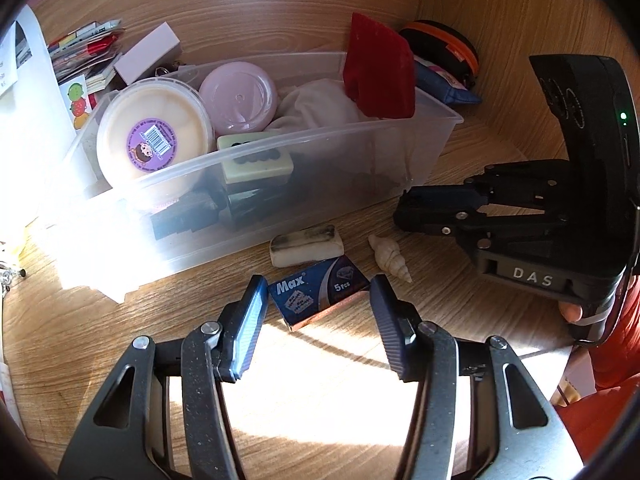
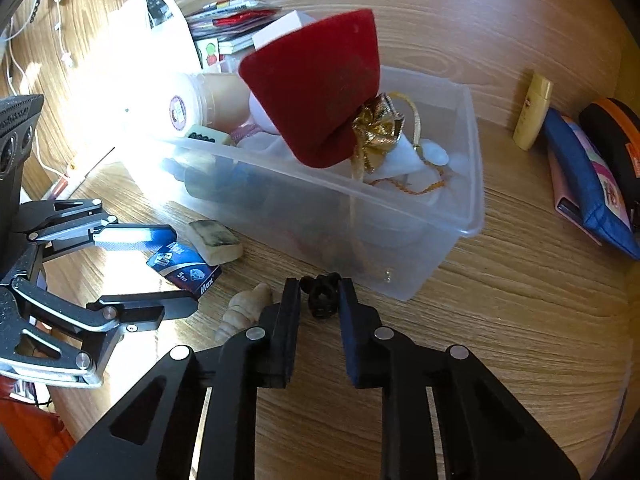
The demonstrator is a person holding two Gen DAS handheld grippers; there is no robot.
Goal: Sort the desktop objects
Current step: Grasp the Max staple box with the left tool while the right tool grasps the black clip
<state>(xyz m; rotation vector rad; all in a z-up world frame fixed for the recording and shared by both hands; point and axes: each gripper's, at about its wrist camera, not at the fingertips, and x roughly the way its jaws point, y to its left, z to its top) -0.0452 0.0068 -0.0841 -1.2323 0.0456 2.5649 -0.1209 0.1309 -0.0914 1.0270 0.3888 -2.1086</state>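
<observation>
A clear plastic bin (image 1: pixel 280 160) (image 2: pixel 460 184) on the wooden desk holds a cream tub (image 1: pixel 154 132), a pink lid (image 1: pixel 238 98), a domino tile (image 1: pixel 254 158), white cloth and a red velvet pouch (image 1: pixel 378 72) (image 2: pixel 316 84). My left gripper (image 1: pixel 318 294) (image 2: pixel 168 270) is open around a blue Max blade box (image 1: pixel 318 296) (image 2: pixel 184 266) lying on the desk. A worn eraser (image 1: pixel 306 246) (image 2: pixel 216 240) and a seashell (image 1: pixel 390 256) (image 2: pixel 244 310) lie beside it. My right gripper (image 2: pixel 319 296) (image 1: pixel 404 216) flanks a small black object (image 2: pixel 322 294); contact is unclear.
A blue pouch (image 2: pixel 588 184) (image 1: pixel 444 84), a black-and-orange case (image 2: pixel 616 136) (image 1: pixel 444 48) and a yellow tube (image 2: pixel 534 110) lie right of the bin. Papers and cards (image 1: pixel 84 60) pile up behind it on the left. The wooden side wall (image 1: pixel 520 20) closes the corner.
</observation>
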